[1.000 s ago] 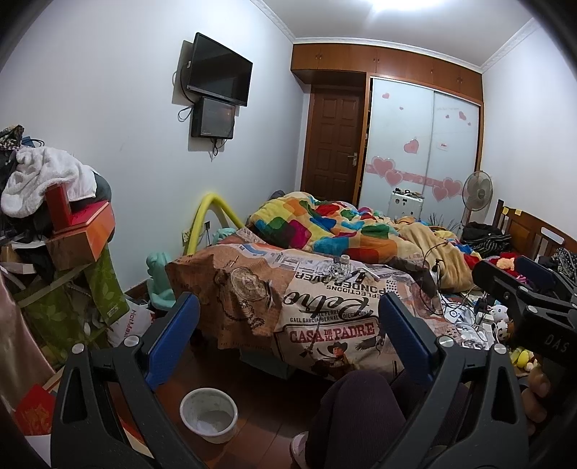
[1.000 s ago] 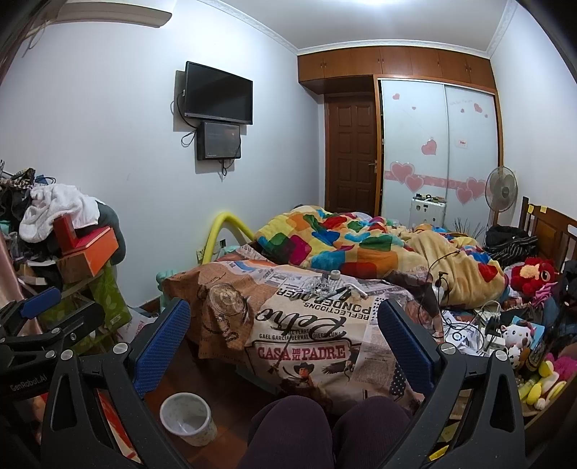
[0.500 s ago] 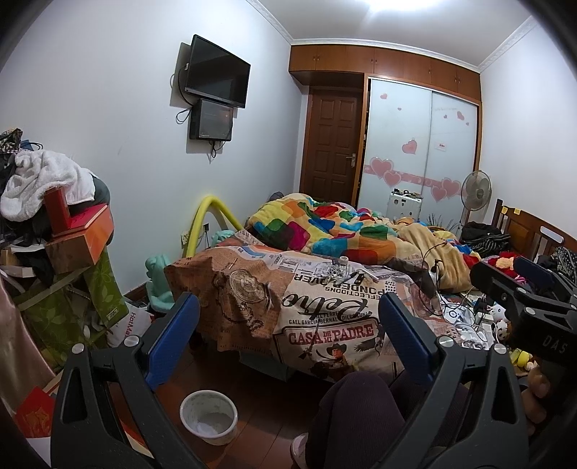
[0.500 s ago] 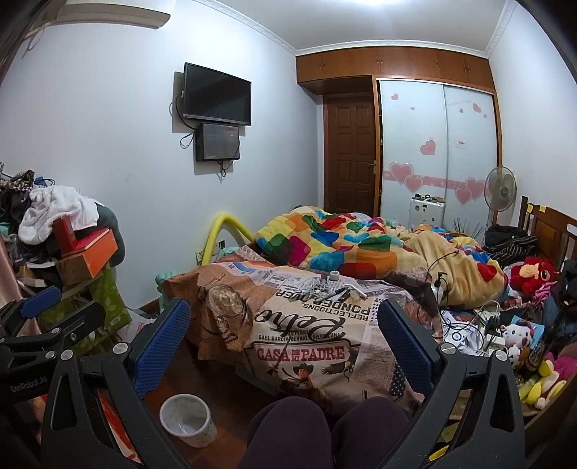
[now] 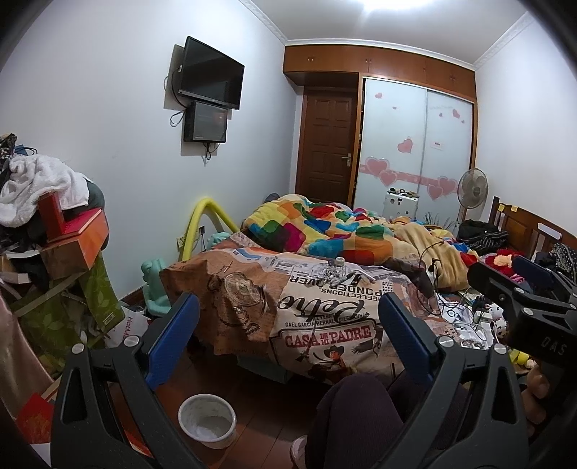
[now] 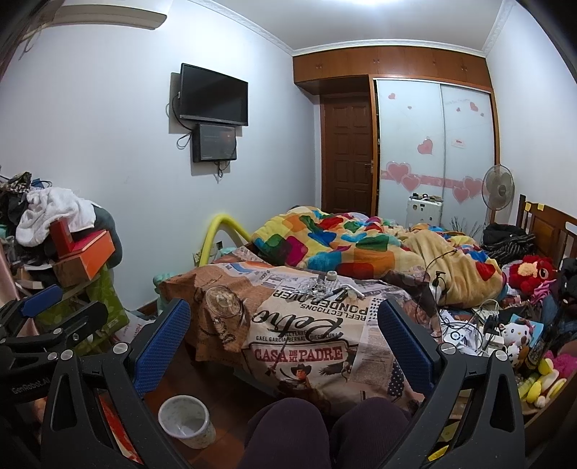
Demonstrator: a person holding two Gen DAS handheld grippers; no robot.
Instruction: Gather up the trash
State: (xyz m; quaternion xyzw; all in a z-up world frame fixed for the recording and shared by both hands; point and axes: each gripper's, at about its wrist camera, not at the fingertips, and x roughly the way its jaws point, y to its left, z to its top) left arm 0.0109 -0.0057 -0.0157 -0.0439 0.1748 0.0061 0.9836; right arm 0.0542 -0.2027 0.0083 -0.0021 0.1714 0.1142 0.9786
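Your jaws stand wide on both the left gripper and the right gripper — nothing held. Over the last second almost nothing has shifted; both views sit as before, barely nudged, so collecting has not begun. The trash, a small scatter of clear wrappers and bits, lies well ahead on the bed's printed cover, while the white waste bin stands on the floor by your knees. The cover reads "CASA DE MI PADRE", upside-down "REFLECTIONS PONDER" — the other gripper's body shows "GenRobot.AI".

Bright ceiling light glares overhead; both sharp views bend and darken toward the corners.
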